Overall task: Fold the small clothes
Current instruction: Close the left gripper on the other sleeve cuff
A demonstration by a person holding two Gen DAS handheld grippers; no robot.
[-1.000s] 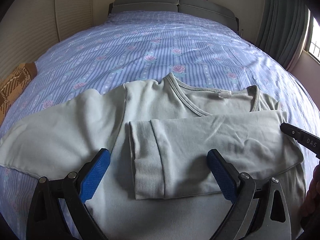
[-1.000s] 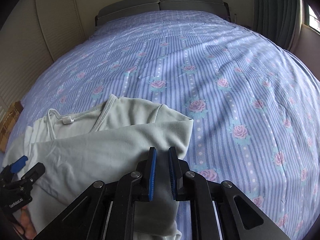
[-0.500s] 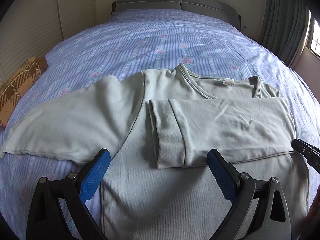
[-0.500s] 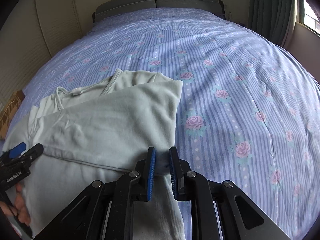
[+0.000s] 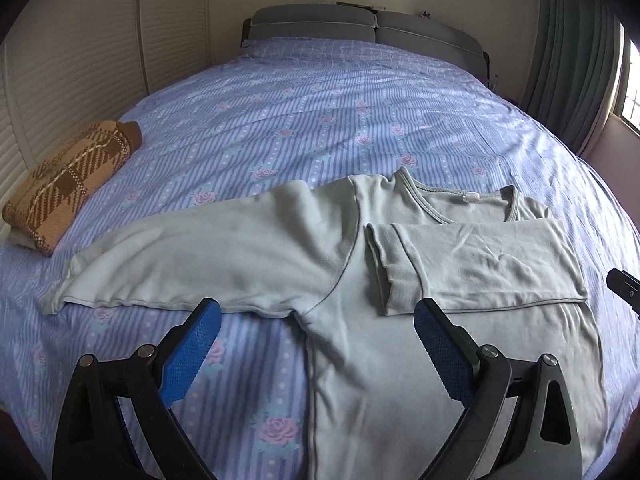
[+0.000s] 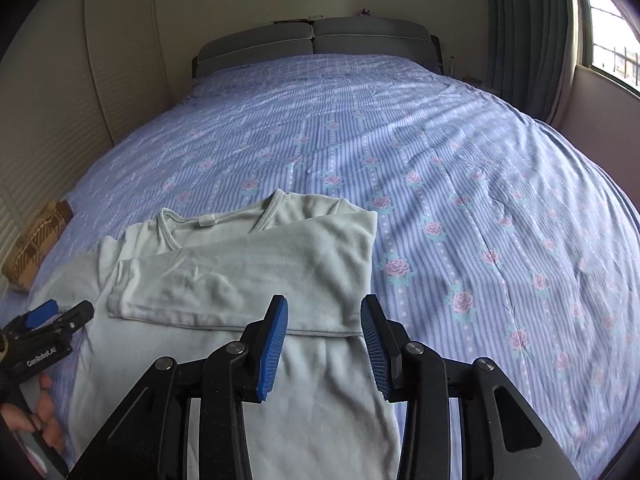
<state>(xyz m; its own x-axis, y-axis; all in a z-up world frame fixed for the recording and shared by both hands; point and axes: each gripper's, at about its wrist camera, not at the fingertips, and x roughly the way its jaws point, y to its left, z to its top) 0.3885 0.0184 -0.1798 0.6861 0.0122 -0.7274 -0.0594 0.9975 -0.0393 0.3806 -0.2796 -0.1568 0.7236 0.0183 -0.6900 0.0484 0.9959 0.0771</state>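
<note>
A pale green long-sleeved shirt point(image 5: 360, 344) lies flat on the bed, neckline away from me. One sleeve point(image 5: 480, 268) is folded across the chest; the other sleeve point(image 5: 192, 256) stretches out to the left. My left gripper point(image 5: 316, 324) hovers open above the shirt's body, nothing between its blue pads. In the right wrist view the shirt point(image 6: 248, 280) lies below my right gripper point(image 6: 324, 320), whose jaws are opening, with the cloth under them and not pinched. The left gripper point(image 6: 52, 320) shows there at the left edge, held by a hand.
The bed point(image 5: 360, 100) has a blue striped rose-print sheet. A folded brown plaid garment point(image 5: 68, 180) rests at its left side. A grey headboard point(image 6: 316, 44) stands at the far end, a slatted wall on the left, curtains and a window point(image 6: 608, 32) on the right.
Both grippers have pulled back and risen from the shirt. The right gripper, shut on the shirt's edge before, has let it go and its jaws have parted. The folded sleeve stays in place.
</note>
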